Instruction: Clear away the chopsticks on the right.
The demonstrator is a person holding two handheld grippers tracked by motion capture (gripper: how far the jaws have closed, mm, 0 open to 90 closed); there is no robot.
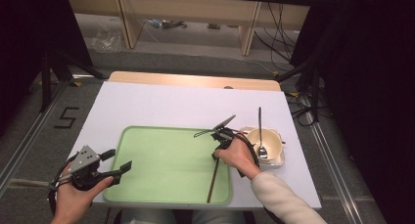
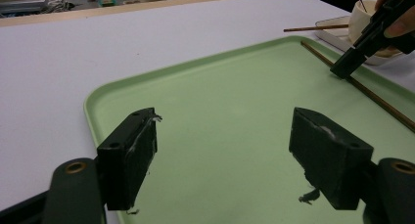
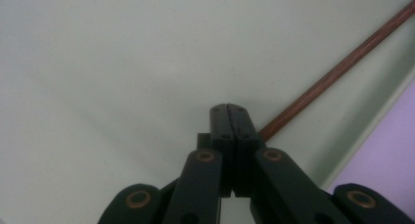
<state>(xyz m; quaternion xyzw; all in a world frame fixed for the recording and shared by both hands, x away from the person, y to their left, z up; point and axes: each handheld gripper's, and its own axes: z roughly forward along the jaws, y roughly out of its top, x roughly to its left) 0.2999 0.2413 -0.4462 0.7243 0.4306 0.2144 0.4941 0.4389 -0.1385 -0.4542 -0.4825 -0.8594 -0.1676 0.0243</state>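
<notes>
The left tongs (image 2: 225, 155) were held wide open and empty over the near left part of the green tray (image 1: 161, 141) on the white counter (image 1: 161, 104). The right tongs (image 3: 229, 117) were pressed closed, tips down at a brown chopstick (image 1: 214, 177) lying along the tray's right edge. Beside the tray, a spoon (image 1: 261, 136) rested in a cream bowl (image 1: 270, 142).

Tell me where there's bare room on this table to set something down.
The green tray is mostly bare from its left rim across to the chopstick lying along its right side. The white tabletop beyond the tray is bare up to the far edge. It is crowded at right, where the right gripper, bowl and spoon cluster; the left gripper hovers at the tray's near-left corner.
</notes>
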